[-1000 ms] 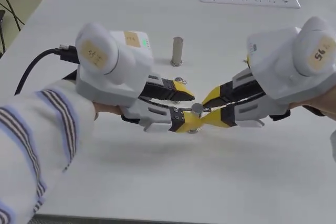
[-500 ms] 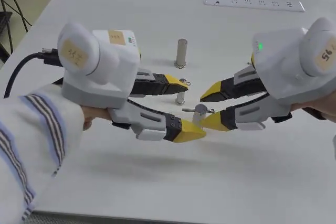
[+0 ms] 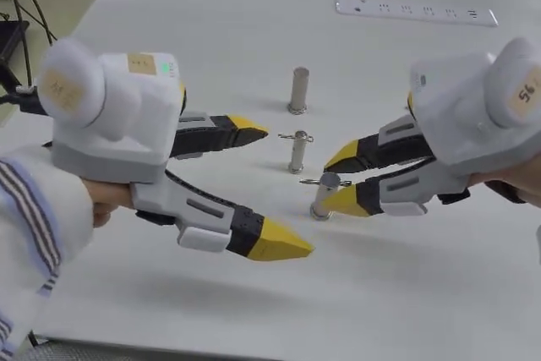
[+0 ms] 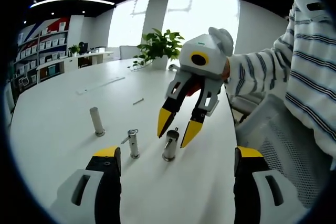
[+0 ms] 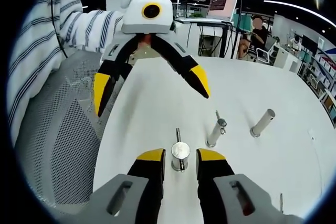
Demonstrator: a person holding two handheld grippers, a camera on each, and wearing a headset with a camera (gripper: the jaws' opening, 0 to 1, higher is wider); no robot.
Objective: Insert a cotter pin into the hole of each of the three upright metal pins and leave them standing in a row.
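Roughly 2 of 3 done: near pin (image 3: 322, 200) and middle pin (image 3: 297, 155) each carry a cotter pin (image 3: 294, 136), far pin (image 3: 298, 90) stands bare on the bench (image 3: 406, 65). Left hand-held gripper (image 3: 279, 190) gapes wide, empty; right hand-held gripper (image 3: 334, 182) sits part-open around the near pin. Right gripper view resolves slim gaps beside its head, unclear from the head view.

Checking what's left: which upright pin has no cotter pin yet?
The far pin, nearest the power strip: bare top, while the middle pin and near pin each carry one.
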